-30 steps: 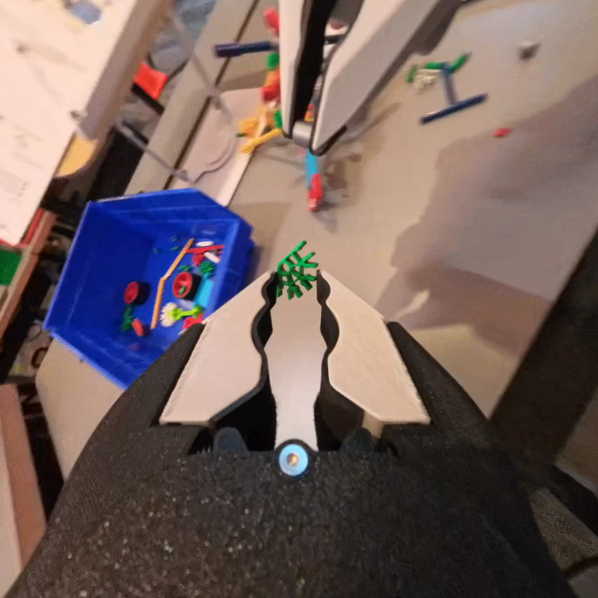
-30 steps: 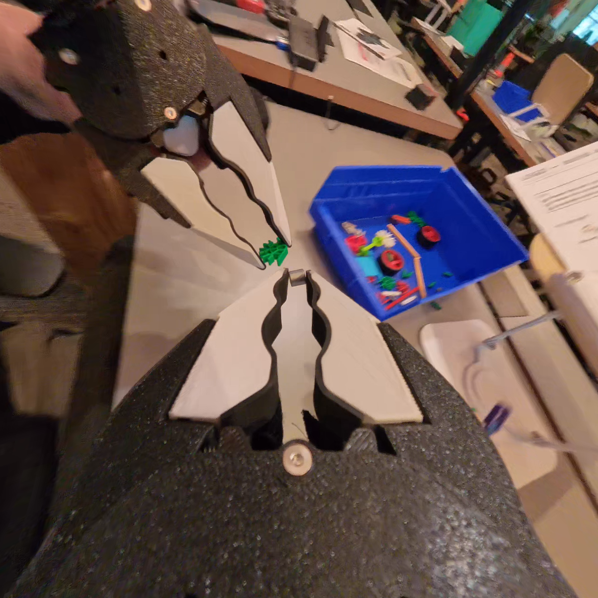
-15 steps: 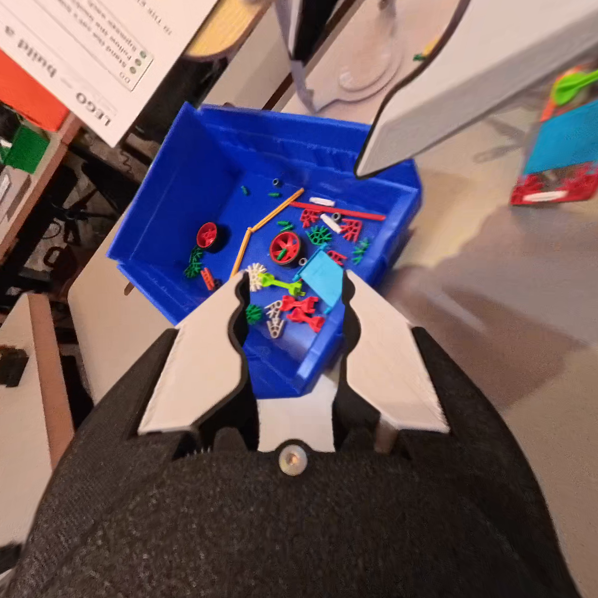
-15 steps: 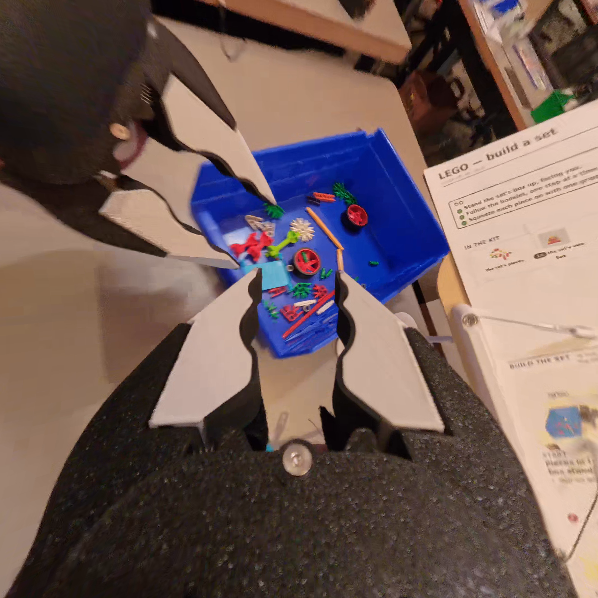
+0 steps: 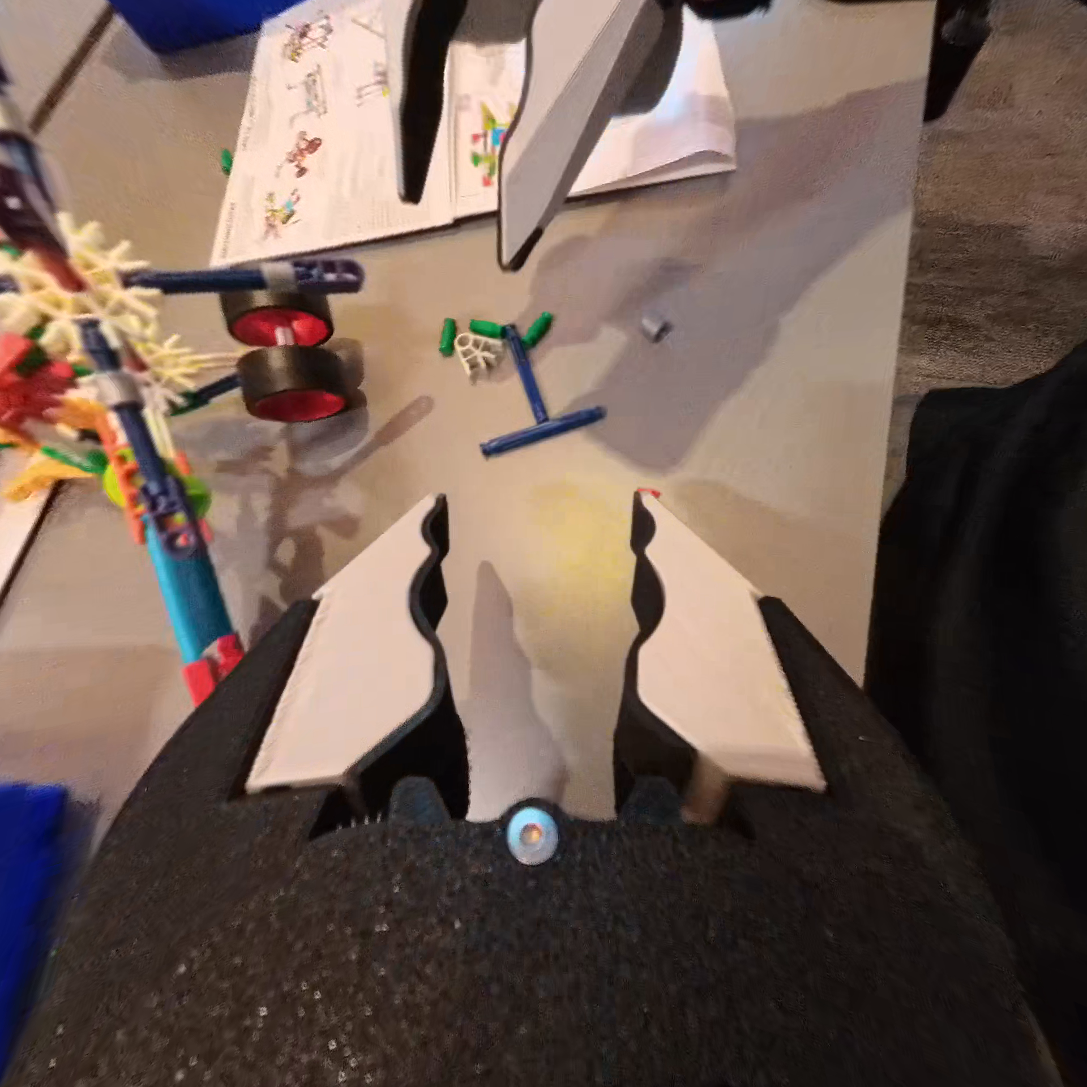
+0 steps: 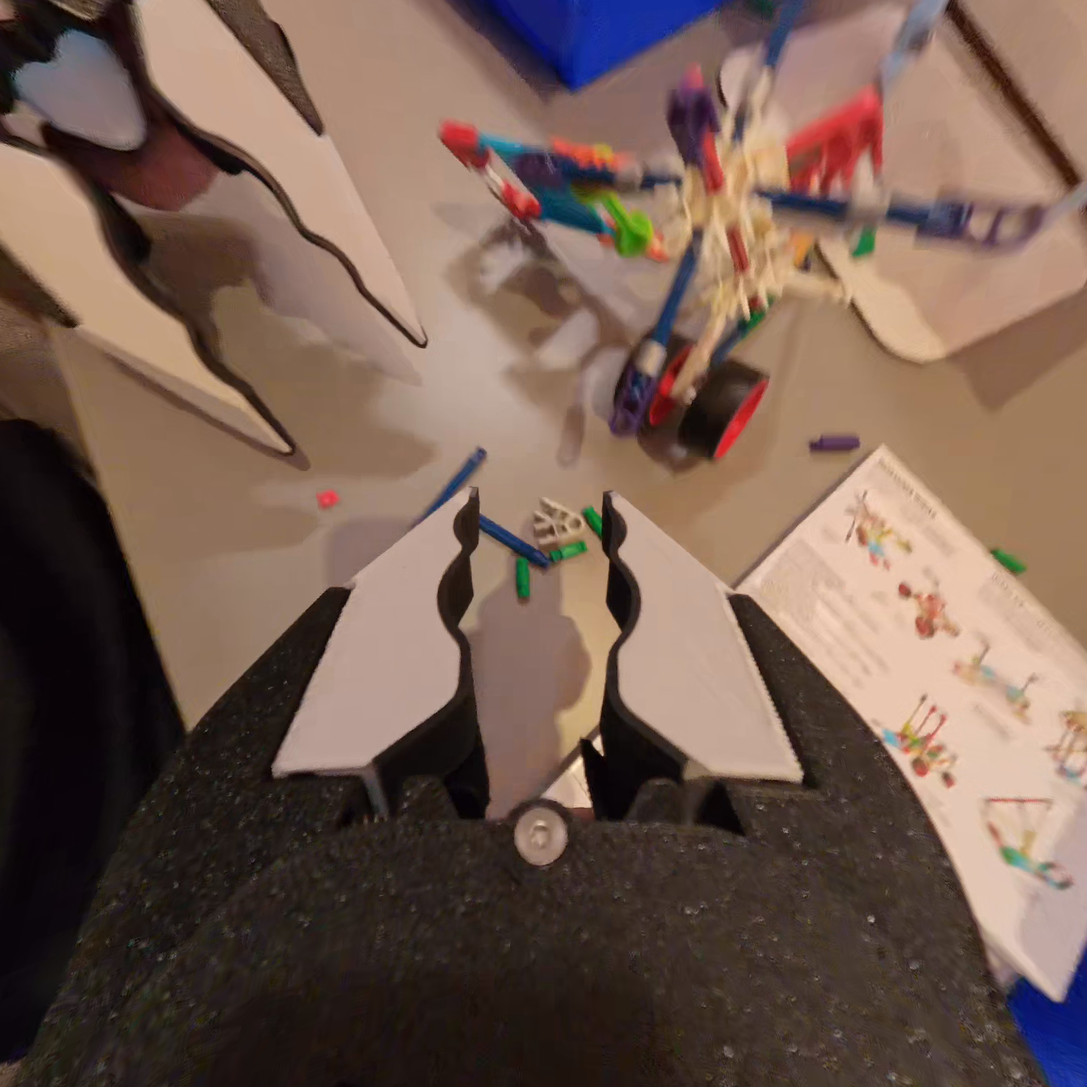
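Both grippers are open and empty above a beige table. My left gripper hovers short of a loose cluster: a blue T of two rods, short green rods and a white fan connector. My right gripper is just over the same cluster, with the white connector, green rods and a blue rod between its fingertips. Each gripper shows in the other's view: the right one and the left one.
A colourful rod-and-connector model with black and red wheels stands beside the cluster. An open instruction booklet lies nearby. A blue bin sits further off. A grey spacer, a red bit and a purple rod lie loose.
A second ago the left gripper held a green connector and the right a small grey piece. Both opened over the blue bin, then swung to the loose parts by the model.
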A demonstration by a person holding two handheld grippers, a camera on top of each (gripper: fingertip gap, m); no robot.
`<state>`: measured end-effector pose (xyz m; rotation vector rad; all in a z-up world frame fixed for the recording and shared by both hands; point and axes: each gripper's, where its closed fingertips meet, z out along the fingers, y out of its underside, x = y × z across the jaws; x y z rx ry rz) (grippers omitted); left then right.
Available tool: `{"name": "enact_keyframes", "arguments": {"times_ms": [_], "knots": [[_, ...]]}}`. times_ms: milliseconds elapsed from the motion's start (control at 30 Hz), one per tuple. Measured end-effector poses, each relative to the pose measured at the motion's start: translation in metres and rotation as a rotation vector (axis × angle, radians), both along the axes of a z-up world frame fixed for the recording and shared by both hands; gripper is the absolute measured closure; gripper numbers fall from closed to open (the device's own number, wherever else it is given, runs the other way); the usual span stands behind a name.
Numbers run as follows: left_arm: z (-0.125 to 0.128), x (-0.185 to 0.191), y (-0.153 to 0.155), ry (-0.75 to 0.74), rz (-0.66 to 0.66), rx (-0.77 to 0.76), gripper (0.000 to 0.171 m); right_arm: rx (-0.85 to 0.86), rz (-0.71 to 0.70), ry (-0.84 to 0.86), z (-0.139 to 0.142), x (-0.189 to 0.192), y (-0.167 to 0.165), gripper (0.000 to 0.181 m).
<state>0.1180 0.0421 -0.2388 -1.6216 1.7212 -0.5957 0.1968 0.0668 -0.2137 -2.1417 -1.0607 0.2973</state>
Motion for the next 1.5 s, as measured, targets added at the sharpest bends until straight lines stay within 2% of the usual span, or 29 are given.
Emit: {"name": "enact_keyframes", "arguments": {"times_ms": [133, 233, 333, 400, 467, 567, 667, 900, 1200, 1333, 1433, 1500], "knots": [[-0.021, 0.033, 0.001, 0.045, -0.057, -0.021, 0.112, -0.083, 0.005, 0.033, -0.039, 0.008, 0.006, 0.14], [-0.033, 0.04, 0.005, 0.11, -0.09, 0.012, 0.123, -0.104, 0.029, 0.027, -0.051, 0.006, 0.009, 0.139], [-0.034, 0.043, 0.001, 0.099, -0.112, -0.05, 0.14, -0.103, 0.041, -0.003, -0.058, 0.006, 0.012, 0.14], [-0.036, 0.043, -0.006, 0.092, -0.137, -0.1, 0.153, -0.102, 0.03, 0.002, -0.058, 0.008, 0.015, 0.15], [-0.036, 0.043, -0.008, 0.08, -0.141, -0.11, 0.157, -0.094, 0.044, 0.0, -0.059, 0.009, 0.014, 0.166], [-0.037, 0.042, -0.006, 0.075, -0.126, -0.073, 0.168, -0.093, 0.039, 0.012, -0.063, 0.009, 0.011, 0.172], [-0.036, 0.042, -0.006, 0.072, -0.121, -0.057, 0.168, -0.068, 0.024, -0.001, -0.063, 0.012, 0.013, 0.181], [-0.034, 0.034, -0.002, 0.06, -0.091, -0.005, 0.169, -0.036, 0.022, 0.051, -0.051, 0.014, 0.011, 0.181], [-0.011, 0.006, 0.008, -0.016, -0.029, 0.007, 0.169, -0.011, 0.018, 0.108, -0.037, 0.024, 0.009, 0.181], [0.002, -0.012, 0.014, -0.046, 0.013, 0.016, 0.169, -0.015, 0.068, 0.111, -0.033, 0.017, 0.001, 0.181], [0.02, -0.027, 0.017, -0.069, 0.047, 0.035, 0.169, 0.012, 0.121, 0.125, -0.019, -0.001, -0.007, 0.181], [0.034, -0.041, 0.03, -0.078, 0.096, 0.091, 0.169, 0.034, 0.179, 0.135, -0.006, -0.02, -0.013, 0.181]]}}
